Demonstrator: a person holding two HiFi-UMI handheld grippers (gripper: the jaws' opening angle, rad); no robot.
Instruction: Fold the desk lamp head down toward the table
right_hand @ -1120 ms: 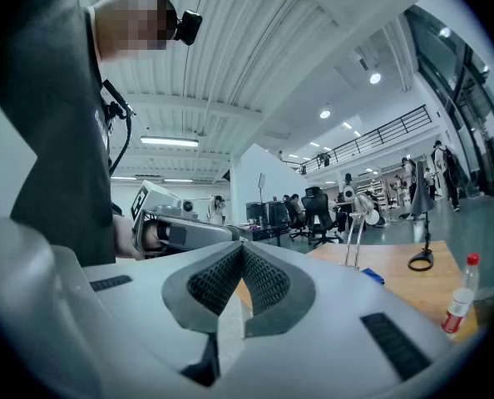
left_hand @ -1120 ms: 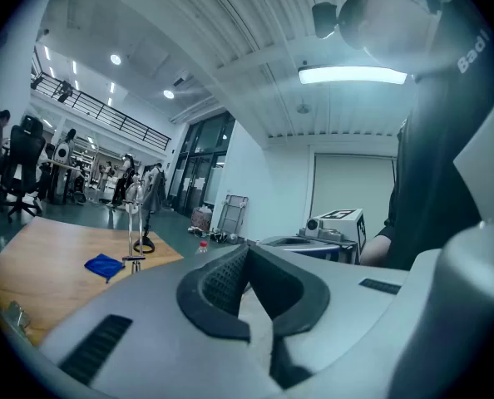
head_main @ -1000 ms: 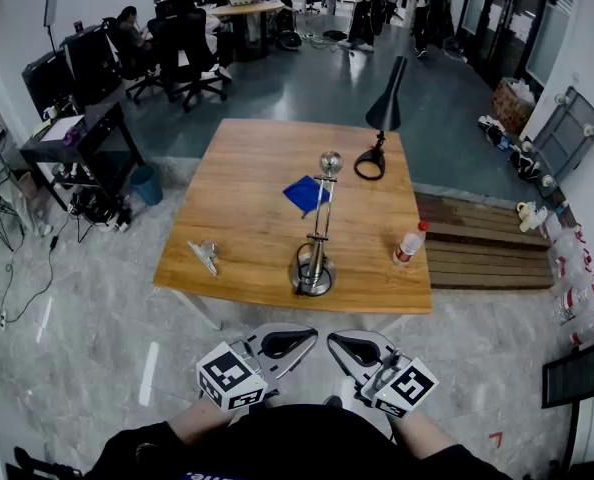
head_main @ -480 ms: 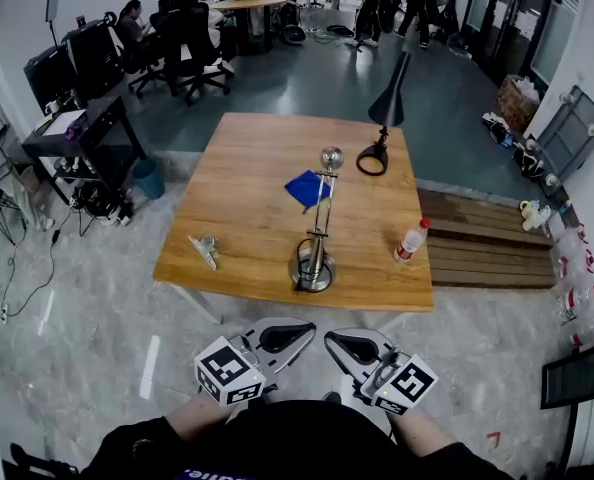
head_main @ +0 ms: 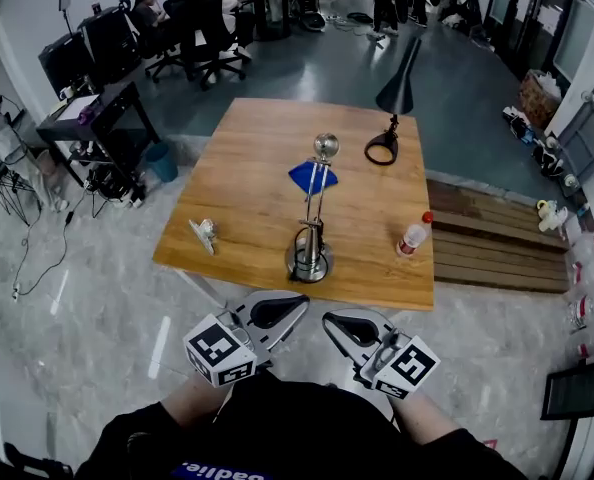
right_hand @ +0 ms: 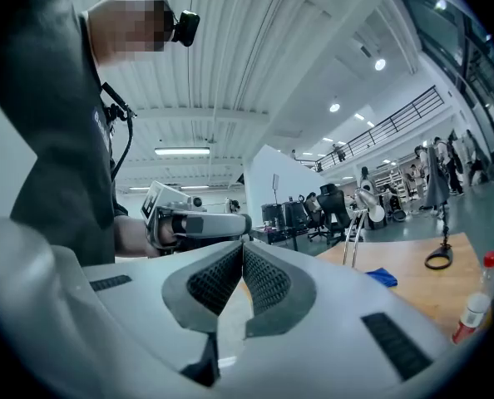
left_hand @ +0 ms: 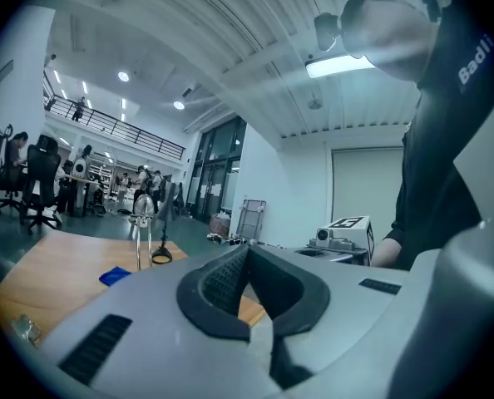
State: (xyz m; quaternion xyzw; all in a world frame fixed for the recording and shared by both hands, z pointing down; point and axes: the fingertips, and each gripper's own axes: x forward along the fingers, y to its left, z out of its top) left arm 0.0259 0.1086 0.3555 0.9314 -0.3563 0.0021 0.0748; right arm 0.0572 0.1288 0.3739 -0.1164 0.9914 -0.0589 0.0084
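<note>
The person is standing back from the desk (head_main: 247, 168), carrying the left gripper (head_main: 299, 304) and right gripper (head_main: 329, 320) with jaws pressed together and empty, probably because the silver desk lamp (head_main: 312, 230) is standing upright beyond reach, near the front edge.

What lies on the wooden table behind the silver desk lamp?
A flat blue cloth, its middle crossed by the arm of the silver desk lamp; farther back, a black desk lamp. What the cloth covers cannot be seen.
</note>
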